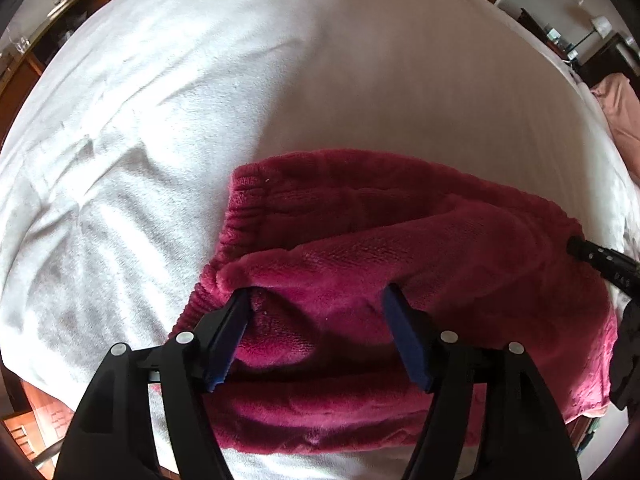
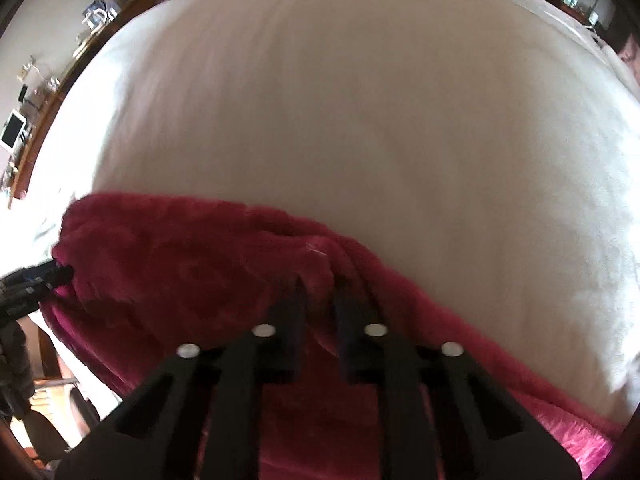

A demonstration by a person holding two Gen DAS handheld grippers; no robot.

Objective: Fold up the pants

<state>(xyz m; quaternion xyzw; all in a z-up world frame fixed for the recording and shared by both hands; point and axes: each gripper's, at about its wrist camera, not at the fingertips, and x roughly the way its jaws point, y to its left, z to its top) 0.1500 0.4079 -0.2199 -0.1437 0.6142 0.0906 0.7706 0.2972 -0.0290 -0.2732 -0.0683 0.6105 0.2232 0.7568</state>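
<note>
On the far left a wooden shelf [image 2: 86,46] runs along the wall with glassware and small clutter on it, too blurred to name, and from there the white bed [image 1: 280,60] spreads out across most of the room, its cover creased on the left side and smooth toward the middle. The pants [image 1: 420,240], a thick magenta fleece, lie bunched near the front edge of the bed, with the ribbed waistband turned to the left and the fabric doubled over itself in a soft ridge. The left gripper [image 1: 316,300] points down over that left end, its jaws spread apart; the left blue pad [image 1: 228,344] sits against the fleece at the waistband fold while the right one stands clear above the cloth, so nothing is pinched between them. Farther right, the right gripper [image 2: 318,292] also points down into the pants [image 2: 180,264], and its jaws are drawn nearly together with a raised tuck of fleece caught between the tips, the cloth pulling up into a small peak there. From the left wrist view the right gripper's black tip [image 1: 592,258] shows at the pants' right edge. Beyond it a pink cloth [image 1: 620,108] lies at the bed's far right corner, by a dark nightstand [image 1: 600,60]
</note>
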